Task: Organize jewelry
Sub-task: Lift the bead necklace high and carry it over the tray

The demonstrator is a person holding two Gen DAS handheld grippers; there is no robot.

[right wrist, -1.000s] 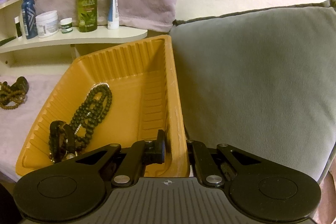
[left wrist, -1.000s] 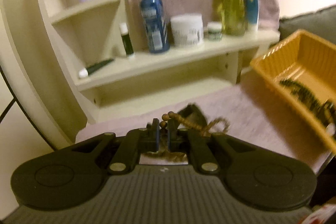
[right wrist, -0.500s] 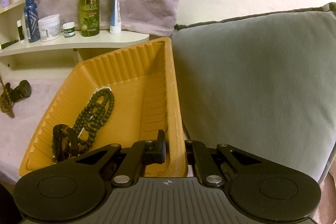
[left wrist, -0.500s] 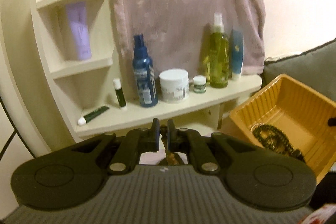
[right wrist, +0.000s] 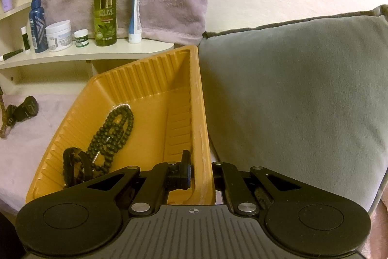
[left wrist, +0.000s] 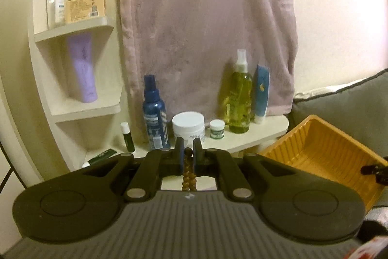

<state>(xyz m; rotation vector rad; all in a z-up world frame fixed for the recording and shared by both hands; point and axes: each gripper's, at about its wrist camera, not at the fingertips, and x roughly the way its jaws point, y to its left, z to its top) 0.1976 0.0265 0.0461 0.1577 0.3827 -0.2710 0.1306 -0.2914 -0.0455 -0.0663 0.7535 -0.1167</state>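
My left gripper (left wrist: pixel 188 152) is shut on a brown bead necklace (left wrist: pixel 188 175), which hangs down from between the fingers, lifted above the surface. Its lower end shows at the left edge of the right wrist view (right wrist: pixel 3 117). My right gripper (right wrist: pixel 200 165) is shut on the right wall of the orange tray (right wrist: pixel 155 79); that tray also shows in the left wrist view (left wrist: pixel 322 149). A dark green bead necklace (right wrist: pixel 111 130) and a black bracelet (right wrist: pixel 72 162) lie in the tray.
A small dark item (right wrist: pixel 25 108) lies on the lilac cloth (right wrist: pixel 36 137) left of the tray. A cream shelf (left wrist: pixel 242 140) holds bottles and jars behind. A grey cushion (right wrist: pixel 303 89) stands right of the tray. A lilac towel (left wrist: pixel 206 28) hangs behind.
My left gripper has risen from the cloth with the brown necklace, which now hangs free. The right gripper has held still on the tray wall.
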